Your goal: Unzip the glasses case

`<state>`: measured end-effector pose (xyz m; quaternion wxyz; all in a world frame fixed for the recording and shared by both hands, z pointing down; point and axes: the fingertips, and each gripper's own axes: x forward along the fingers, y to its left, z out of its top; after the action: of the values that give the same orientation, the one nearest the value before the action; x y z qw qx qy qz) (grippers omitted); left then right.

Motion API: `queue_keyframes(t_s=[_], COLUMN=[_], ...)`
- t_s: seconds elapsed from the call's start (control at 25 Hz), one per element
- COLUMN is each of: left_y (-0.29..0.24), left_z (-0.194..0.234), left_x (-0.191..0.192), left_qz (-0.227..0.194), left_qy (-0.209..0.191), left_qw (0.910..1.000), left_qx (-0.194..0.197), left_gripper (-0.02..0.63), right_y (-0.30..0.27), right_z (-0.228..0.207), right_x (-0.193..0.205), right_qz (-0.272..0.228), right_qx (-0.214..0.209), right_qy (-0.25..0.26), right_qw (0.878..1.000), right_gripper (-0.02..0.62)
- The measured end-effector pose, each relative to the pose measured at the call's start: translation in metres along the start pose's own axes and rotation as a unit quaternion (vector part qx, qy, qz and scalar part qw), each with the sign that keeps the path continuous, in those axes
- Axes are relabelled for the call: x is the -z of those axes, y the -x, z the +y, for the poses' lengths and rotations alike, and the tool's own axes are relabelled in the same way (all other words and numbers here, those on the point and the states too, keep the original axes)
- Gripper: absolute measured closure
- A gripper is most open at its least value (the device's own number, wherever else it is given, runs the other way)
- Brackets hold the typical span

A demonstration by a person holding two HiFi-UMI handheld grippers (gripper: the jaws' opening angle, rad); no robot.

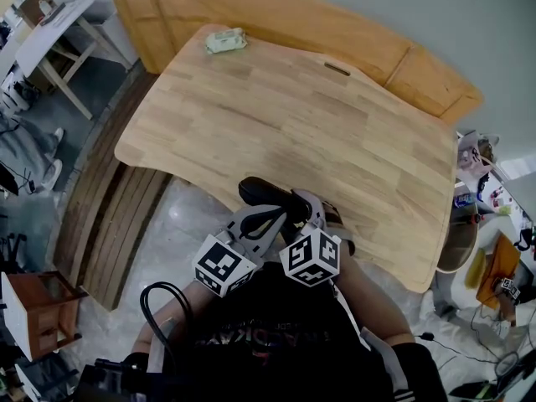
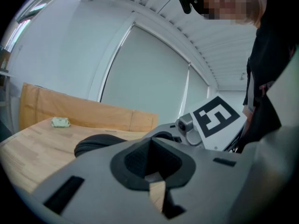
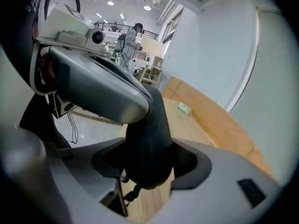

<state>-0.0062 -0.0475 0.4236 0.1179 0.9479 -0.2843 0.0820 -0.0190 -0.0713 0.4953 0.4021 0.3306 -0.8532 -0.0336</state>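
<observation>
Wood table (image 1: 293, 115), blk oval glasses case (image 1: 263, 193)

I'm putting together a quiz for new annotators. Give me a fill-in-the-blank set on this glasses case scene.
1. The right gripper is closed on the black ____.
2. The jaws of the left gripper are ____.
3. The small green object lies at the ____ end of the table from the person.

Missing words: glasses case; shut; far.
</observation>
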Motion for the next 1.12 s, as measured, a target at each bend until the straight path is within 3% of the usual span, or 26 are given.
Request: queue_keyframes(t_s=[0.2,0.36,0.48,0.56,0.68,0.92,1.04,1.12], left_y=[-0.005,-0.004,0.001,0.006,0.015,0.030,0.037,0.041], left_z=[-0.008,-0.008,-0.001,0.008,0.023,0.039,0.042,0.043], left_x=[0.005,0.011,0.003,-0.007,-0.018,-0.033,-0.043,-0.048], left_qz=[0.017,0.027,0.002,-0.028,-0.066,-0.126,-0.157,-0.167], left_qy=[-0.006,0.017,0.038,0.080,0.150,0.245,0.283,0.292], left_qw=[0.9997,0.9990,0.9989,0.9960,0.9859,0.9590,0.9413,0.9352], left_qx=[0.017,0.033,0.027,0.025,0.033,0.068,0.096,0.111], left_gripper=[0.592,0.592,0.594,0.594,0.594,0.594,0.594,0.594], right_y=[-0.002,-0.004,-0.002,0.002,0.008,0.027,0.036,0.039], right_z=[0.002,0.004,0.002,-0.002,-0.006,-0.010,-0.010,-0.008], right_x=[-0.006,-0.008,-0.016,-0.024,-0.036,-0.060,-0.065,-0.066], right_qz=[-0.006,-0.009,-0.032,-0.057,-0.091,-0.177,-0.205,-0.221], right_qx=[-0.005,-0.005,0.005,0.017,0.036,0.047,0.054,0.050], right_qy=[0.004,0.008,0.006,0.012,0.027,0.043,0.063,0.070], right_qw=[1.000,1.000,0.999,0.998,0.995,0.982,0.975,0.972], right_gripper=[0.324,0.324,0.322,0.318,0.314,0.313,0.311,0.299])
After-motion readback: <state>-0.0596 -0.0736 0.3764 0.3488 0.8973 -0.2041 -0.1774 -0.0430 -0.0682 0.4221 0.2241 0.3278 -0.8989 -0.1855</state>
